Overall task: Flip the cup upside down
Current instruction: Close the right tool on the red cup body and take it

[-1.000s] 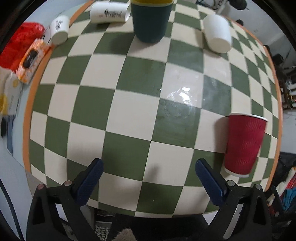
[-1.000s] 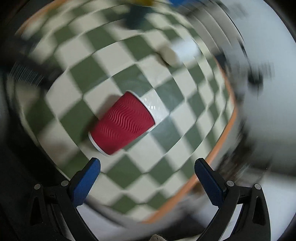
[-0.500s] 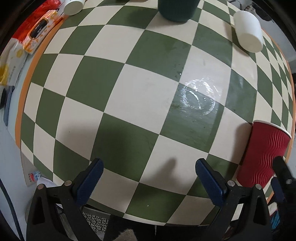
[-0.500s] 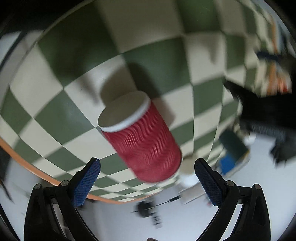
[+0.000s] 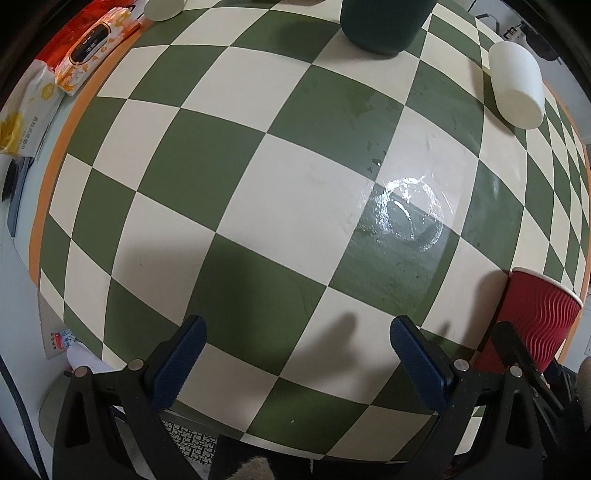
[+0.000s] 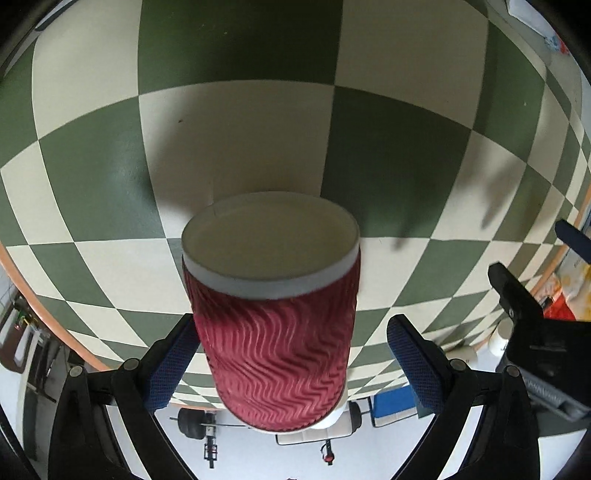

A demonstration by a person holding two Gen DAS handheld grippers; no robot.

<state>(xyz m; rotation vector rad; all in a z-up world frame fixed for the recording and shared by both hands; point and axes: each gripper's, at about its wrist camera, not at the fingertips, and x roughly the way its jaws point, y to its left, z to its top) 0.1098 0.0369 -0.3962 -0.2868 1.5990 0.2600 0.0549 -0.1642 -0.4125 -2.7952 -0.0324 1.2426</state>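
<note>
A red ribbed paper cup [image 5: 532, 321] stands on the checkered table [image 5: 258, 192] near its right edge, white rim up. In the right wrist view the cup [image 6: 273, 339] sits between the fingers of my right gripper [image 6: 291, 369], which is open; the left pad looks close to or touching the cup wall and a gap shows on the right side. My left gripper [image 5: 295, 354] is open and empty over the table's near edge, left of the cup. A finger of the right gripper shows in the left wrist view [image 5: 517, 350] beside the cup.
A dark green cup [image 5: 384, 22] stands at the far side. A white cup [image 5: 517, 85] lies on its side at the far right, another white cup [image 5: 162, 7] at the far left. Wipe packets [image 5: 92, 44] lie off the left edge. A wet ring [image 5: 410, 214] marks the table.
My right gripper has swung round and closed in on the red cup, which now sits between its open fingers. My left gripper has moved lower and nearer the table.
</note>
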